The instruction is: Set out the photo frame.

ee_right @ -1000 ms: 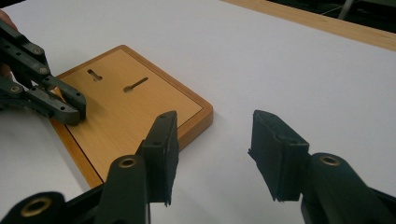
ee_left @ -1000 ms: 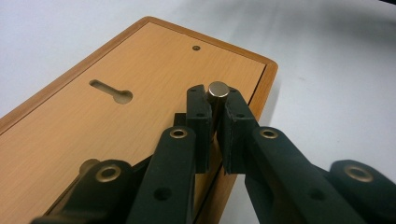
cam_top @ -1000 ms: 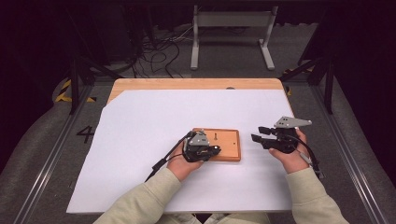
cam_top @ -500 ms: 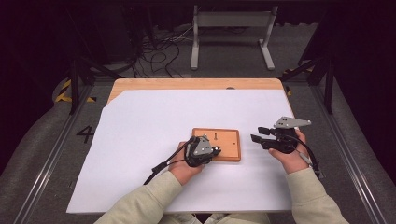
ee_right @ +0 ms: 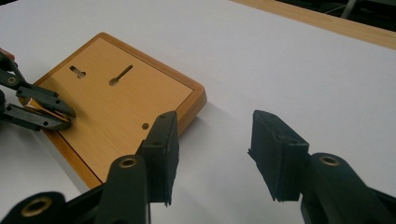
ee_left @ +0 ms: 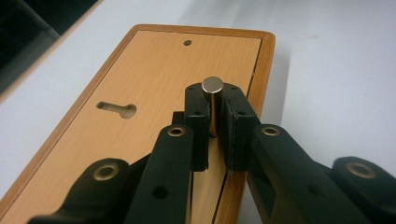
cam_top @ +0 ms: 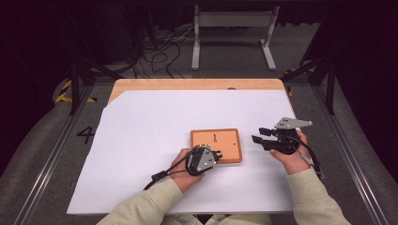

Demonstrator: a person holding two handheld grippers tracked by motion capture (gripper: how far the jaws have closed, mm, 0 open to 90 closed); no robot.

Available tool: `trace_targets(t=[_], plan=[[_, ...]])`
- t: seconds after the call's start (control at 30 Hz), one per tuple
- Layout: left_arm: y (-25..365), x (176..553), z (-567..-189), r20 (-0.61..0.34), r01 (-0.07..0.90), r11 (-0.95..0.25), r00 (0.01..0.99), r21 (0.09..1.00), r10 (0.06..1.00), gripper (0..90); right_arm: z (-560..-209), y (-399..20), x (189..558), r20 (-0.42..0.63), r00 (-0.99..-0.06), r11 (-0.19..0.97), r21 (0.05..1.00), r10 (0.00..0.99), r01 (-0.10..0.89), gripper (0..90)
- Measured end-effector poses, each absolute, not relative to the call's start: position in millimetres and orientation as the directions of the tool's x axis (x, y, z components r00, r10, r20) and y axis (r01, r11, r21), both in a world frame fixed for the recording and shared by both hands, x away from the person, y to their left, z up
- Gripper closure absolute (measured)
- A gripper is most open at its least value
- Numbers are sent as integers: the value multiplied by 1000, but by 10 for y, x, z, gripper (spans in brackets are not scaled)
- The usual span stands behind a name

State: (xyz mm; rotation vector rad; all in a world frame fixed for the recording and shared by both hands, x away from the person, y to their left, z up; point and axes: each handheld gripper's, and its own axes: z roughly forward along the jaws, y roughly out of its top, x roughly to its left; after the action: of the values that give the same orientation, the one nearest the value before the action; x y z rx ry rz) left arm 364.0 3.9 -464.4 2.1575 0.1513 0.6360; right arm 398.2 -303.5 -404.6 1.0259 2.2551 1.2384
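White-papered counter (cam_top: 141, 140), wooden board (cam_top: 220, 140) at center. Left claw (ee_left: 215, 109) clenched on metal peg (ee_left: 212, 86), probably seating it; right claw (ee_right: 212, 158) released, idle at three o'clock.

Pale beige sleeves, black grippers

Left gripper (cam_top: 216, 154) and right gripper (cam_top: 259, 136): black jaws, brass-ringed screw holes, trailing black cables; grey three-cornered plate (cam_top: 292, 123) atop the right.
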Motion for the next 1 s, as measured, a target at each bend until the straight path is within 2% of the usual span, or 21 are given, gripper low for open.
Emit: trace_targets(t=[0.33, 0.57, 1.0], plan=[[42, 3505, -4670, 525, -246, -664, 811, 706, 257, 838, -4038, -3001, 3978, 24, -677, 354, 838, 735, 414, 523], [35, 3419, -4694, 589, -302, -684, 774, 664, 230, 840, -3980, -2948, 3967, 35, -698, 361, 837, 715, 411, 522], [32, 3388, -4709, 607, -313, -689, 761, 654, 230, 839, -3902, -2791, 4029, 90, -738, 391, 802, 669, 452, 363]])
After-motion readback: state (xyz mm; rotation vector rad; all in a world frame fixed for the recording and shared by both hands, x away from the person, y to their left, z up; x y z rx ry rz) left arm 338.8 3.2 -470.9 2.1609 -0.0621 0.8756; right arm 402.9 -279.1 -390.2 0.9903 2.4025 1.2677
